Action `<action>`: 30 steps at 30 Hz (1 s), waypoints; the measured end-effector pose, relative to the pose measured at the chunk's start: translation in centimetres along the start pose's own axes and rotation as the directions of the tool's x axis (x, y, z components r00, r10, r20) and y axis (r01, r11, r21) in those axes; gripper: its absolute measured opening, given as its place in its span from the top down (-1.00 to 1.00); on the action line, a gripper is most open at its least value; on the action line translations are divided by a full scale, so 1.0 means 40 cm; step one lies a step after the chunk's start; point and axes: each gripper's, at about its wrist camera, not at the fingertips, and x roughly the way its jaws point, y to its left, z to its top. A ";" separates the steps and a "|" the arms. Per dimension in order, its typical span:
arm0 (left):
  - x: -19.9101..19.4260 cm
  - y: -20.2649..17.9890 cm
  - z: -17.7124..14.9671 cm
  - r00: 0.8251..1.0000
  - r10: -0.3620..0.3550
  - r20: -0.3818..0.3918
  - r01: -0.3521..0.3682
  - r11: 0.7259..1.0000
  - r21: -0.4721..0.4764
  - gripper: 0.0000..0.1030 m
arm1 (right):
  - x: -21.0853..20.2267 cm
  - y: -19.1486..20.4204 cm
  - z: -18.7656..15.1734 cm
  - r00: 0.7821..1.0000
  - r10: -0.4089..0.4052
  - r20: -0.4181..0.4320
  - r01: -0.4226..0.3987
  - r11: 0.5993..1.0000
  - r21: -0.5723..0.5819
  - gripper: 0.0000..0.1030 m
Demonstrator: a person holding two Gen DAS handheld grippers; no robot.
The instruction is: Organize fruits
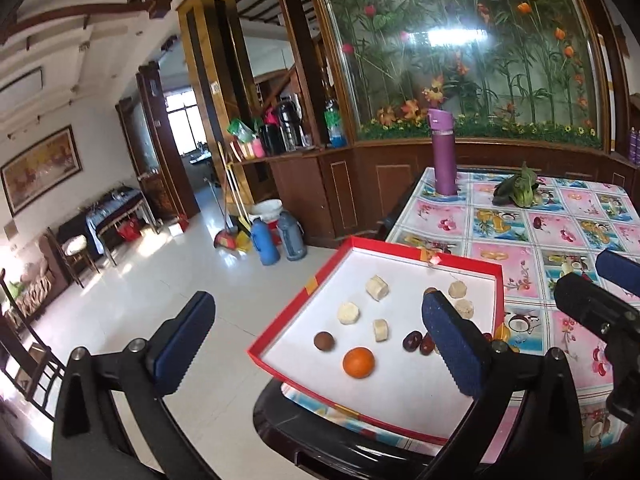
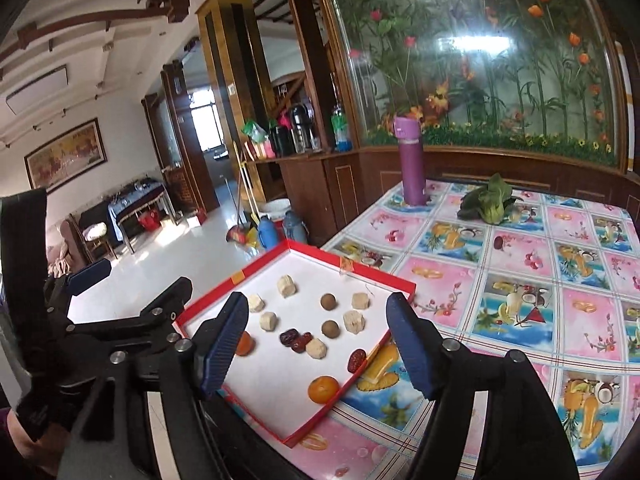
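A red tray (image 1: 280,320) with a white floor sits on the table's near left corner. It holds an orange (image 1: 358,362), a brown longan (image 1: 324,341), several pale banana pieces (image 1: 348,313) and dark red dates (image 1: 412,340). My left gripper (image 1: 320,340) hovers open over the tray's left rim with nothing between its fingers. In the right wrist view the tray (image 2: 310,424) holds an orange (image 2: 323,389), two longans (image 2: 330,328) and dates (image 2: 296,340). A second orange (image 2: 244,343) is half hidden by a finger. My right gripper (image 2: 320,346) is open above the tray, empty.
The table wears a fruit-print cloth (image 2: 520,304). A purple bottle (image 2: 412,164) and a green bok choy (image 2: 490,200) stand at its far end. Left of the table lies tiled floor (image 1: 168,264) with thermos jugs (image 1: 266,244) and a broom.
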 end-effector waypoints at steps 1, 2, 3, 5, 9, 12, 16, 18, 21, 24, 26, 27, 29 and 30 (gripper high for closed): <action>-0.008 0.005 0.004 1.000 -0.011 0.001 0.011 1.000 -0.007 -1.00 | -0.009 0.004 0.005 1.000 0.000 0.008 0.000 1.000 -0.003 -0.45; -0.014 0.008 0.005 1.000 -0.016 0.000 0.016 1.000 -0.015 -1.00 | -0.021 0.007 0.007 1.000 -0.008 0.020 0.008 1.000 -0.008 -0.46; -0.019 0.012 0.008 1.000 -0.019 -0.002 0.019 1.000 -0.023 -1.00 | -0.030 0.010 0.009 0.999 -0.015 0.032 0.016 1.000 -0.010 -0.48; -0.027 0.017 0.012 1.000 -0.015 -0.005 0.015 0.999 -0.033 -1.00 | -0.044 0.016 0.010 0.999 -0.020 0.048 0.021 0.999 -0.024 -0.49; -0.034 0.027 0.017 1.000 0.001 -0.008 -0.001 0.999 -0.043 -1.00 | -0.068 0.026 0.011 0.996 -0.028 0.079 0.031 0.999 -0.043 -0.50; -0.041 0.034 0.023 1.000 0.017 0.001 -0.017 0.999 -0.051 -1.00 | -0.081 0.029 0.012 0.995 -0.028 0.097 0.033 0.998 -0.049 -0.50; -0.043 0.049 0.026 0.999 0.042 0.011 -0.041 0.997 -0.060 -1.00 | -0.094 0.031 0.014 0.993 -0.025 0.118 0.032 0.998 -0.053 -0.52; -0.035 0.058 0.024 0.999 0.054 0.005 -0.054 0.996 -0.068 -1.00 | -0.094 0.032 0.011 0.992 -0.027 0.122 0.035 0.998 -0.057 -0.54; -0.014 0.073 0.019 0.997 0.077 -0.015 -0.078 0.993 -0.084 -1.00 | -0.078 0.036 0.004 0.993 -0.033 0.109 0.041 0.997 -0.069 -0.55; 0.021 0.081 0.009 0.995 0.084 -0.054 -0.089 0.991 -0.099 -1.00 | -0.048 0.036 -0.011 0.997 -0.033 0.068 0.037 0.997 -0.064 -0.55; 0.040 0.081 0.003 0.994 0.084 -0.075 -0.091 0.991 -0.099 -1.00 | -0.026 0.035 -0.019 0.998 -0.039 0.041 0.042 0.997 -0.068 -0.55; 0.052 0.080 0.000 0.993 0.084 -0.085 -0.092 0.991 -0.098 -1.00 | -0.021 0.034 -0.023 0.999 -0.043 0.031 0.045 0.997 -0.070 -0.55; 0.067 0.078 -0.005 0.992 0.079 -0.103 -0.088 0.992 -0.095 -1.00 | -0.003 0.030 -0.029 0.999 -0.049 0.008 0.050 0.997 -0.065 -0.55; 0.075 0.076 -0.006 0.991 0.076 -0.109 -0.087 0.992 -0.094 -1.00 | 0.005 0.026 -0.031 0.999 -0.048 -0.004 0.047 0.997 -0.059 -0.55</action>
